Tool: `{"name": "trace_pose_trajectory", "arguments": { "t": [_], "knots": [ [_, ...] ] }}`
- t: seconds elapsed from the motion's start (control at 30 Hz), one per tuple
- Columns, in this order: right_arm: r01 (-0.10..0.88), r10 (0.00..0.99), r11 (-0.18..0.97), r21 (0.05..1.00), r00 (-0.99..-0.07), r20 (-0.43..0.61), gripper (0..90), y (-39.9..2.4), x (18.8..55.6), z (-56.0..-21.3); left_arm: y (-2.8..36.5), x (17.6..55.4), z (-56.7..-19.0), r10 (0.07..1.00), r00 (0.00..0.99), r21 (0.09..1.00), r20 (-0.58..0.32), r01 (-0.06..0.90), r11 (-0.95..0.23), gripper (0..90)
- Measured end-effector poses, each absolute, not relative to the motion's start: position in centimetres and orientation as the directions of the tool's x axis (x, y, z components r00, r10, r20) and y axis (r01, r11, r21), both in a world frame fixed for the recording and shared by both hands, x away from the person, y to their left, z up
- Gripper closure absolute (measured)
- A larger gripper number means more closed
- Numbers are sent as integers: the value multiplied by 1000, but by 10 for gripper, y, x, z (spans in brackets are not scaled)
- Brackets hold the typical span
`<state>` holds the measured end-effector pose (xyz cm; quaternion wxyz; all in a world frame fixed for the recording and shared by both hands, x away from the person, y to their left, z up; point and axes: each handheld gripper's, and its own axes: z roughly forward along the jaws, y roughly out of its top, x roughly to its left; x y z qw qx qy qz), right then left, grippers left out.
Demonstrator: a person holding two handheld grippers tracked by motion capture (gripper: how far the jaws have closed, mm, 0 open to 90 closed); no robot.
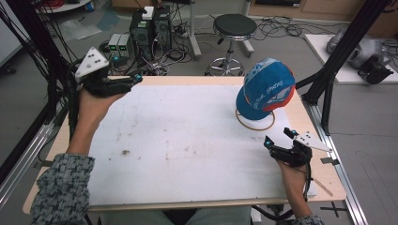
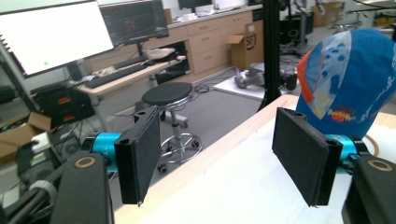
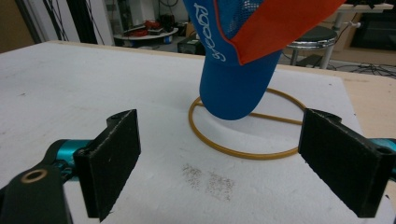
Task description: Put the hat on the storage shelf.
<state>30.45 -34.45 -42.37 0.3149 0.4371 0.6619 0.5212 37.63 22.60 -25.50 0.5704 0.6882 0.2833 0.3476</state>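
Cap (image 1: 265, 91) in blue with an orange brim sits propped up on a round wire stand (image 1: 255, 123) at the far right of the table, and neither pair of jaws touches it. The right gripper (image 1: 277, 137) rests low near the table's right edge, just short of the stand, its jaws spread wide with nothing between them; in the right gripper view the cap's blue crown (image 3: 236, 88) and the stand's hoop (image 3: 247, 126) lie straight ahead between the two black pads (image 3: 114, 161). The left gripper (image 1: 133, 79) is held up over the far left corner of the table, well apart from the cap, its jaws likewise spread and empty; its pads (image 2: 140, 156) frame the table's far edge and the cap (image 2: 350, 88) off to one side. Judging by this, the cap looks already set on its stand and both hands free of it, or else the work is at the approach: a next grasp would call for the right gripper to move forward and up to the brim or crown, closing gently so the light stand does not tip. The white table sheet (image 1: 187, 140) is scuffed, with small dark smudges. Beyond it are a black stool (image 1: 233, 28), computer towers (image 1: 150, 28), loose cables on the grey floor, and a monitor (image 2: 53, 35) on a long desk.
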Motion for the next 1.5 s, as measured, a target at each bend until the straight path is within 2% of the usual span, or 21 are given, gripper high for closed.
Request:
{"name": "trace_pose_trajectory", "arguments": {
  "t": [0.3, 0.67, 1.07, 1.5],
  "knots": [
    [262, 907, 79, 962, -420, 40, 121, -342, 301, -425, 269, 337, -295, 837, 534, 986, 119, 34, -162, 304],
    [260, 909, 80, 962, -415, 37, 121, -342, 303, -425, 298, 314, -344, 882, 466, 987, 72, 96, -131, 301],
    [264, 908, 74, 962, -417, 45, 121, -342, 303, -425, 304, 303, -377, 892, 450, 984, 45, 133, -117, 298],
    [262, 906, 79, 962, -422, 41, 121, -342, 303, -425, 307, 304, -387, 892, 450, 981, 33, 155, -115, 298]
  ]
}}
